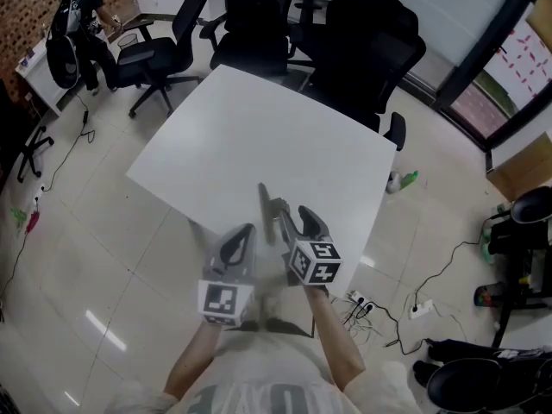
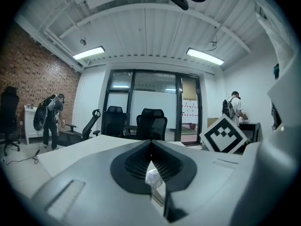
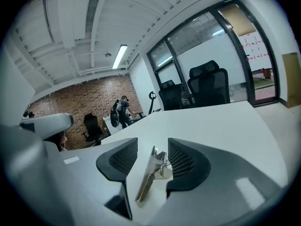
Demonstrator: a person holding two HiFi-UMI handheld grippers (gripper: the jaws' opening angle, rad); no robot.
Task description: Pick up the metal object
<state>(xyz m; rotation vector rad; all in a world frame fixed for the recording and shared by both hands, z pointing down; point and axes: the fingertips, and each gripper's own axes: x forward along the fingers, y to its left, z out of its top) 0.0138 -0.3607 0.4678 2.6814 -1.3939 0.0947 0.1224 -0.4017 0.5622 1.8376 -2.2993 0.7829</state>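
The metal object (image 3: 151,174), a slim bright strip, lies on the white table (image 1: 259,128) near its front edge. It sits between the spread jaws of the right gripper (image 3: 153,146), nearer the right-hand pad, and neither pad clamps it. Just beside, the left gripper (image 2: 150,144) has its jaws pressed together at the tips.

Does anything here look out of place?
A bottle with a green end lies on the floor beside the white table. On the table nothing stands out: the metal object rests between the right gripper's open fingers.
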